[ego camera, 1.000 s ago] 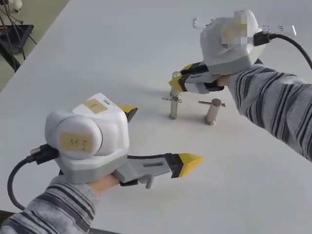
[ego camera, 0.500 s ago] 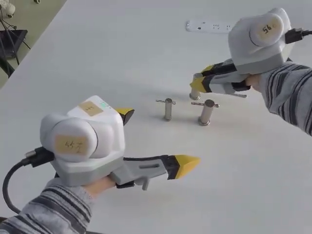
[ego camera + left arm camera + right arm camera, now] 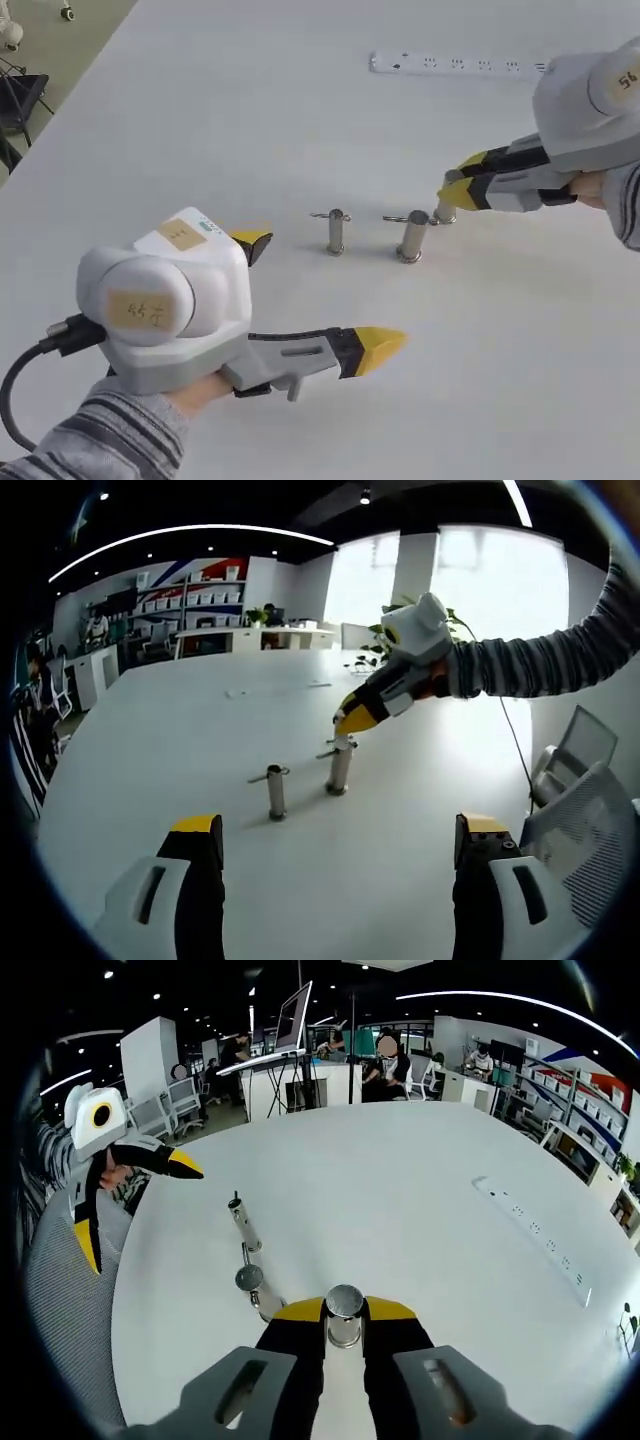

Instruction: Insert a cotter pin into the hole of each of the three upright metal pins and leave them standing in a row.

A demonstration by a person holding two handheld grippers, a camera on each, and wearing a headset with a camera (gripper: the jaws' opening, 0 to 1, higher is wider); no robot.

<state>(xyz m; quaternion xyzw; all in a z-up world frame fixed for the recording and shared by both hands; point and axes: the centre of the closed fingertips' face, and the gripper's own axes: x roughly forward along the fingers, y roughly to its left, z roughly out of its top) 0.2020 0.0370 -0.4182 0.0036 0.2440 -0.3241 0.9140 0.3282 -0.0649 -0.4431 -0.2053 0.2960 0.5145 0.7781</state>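
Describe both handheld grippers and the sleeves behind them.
Each has a rounded white-grey housing, a grey neck and black jaws with yellow tips. The left gripper bears tan handwritten stickers and trails a black cable. The right gripper carries a tan sticker too. The left sleeve and right sleeve are grey with dark stripes.

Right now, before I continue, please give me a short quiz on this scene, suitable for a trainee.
1. True or false: the left gripper is open and holds nothing.
2. What does the right gripper clamp? A) a screwdriver B) an upright metal pin C) a bolt
3. How many other pins stand free on the table?
Key: 1 true; 2 B; 3 two.
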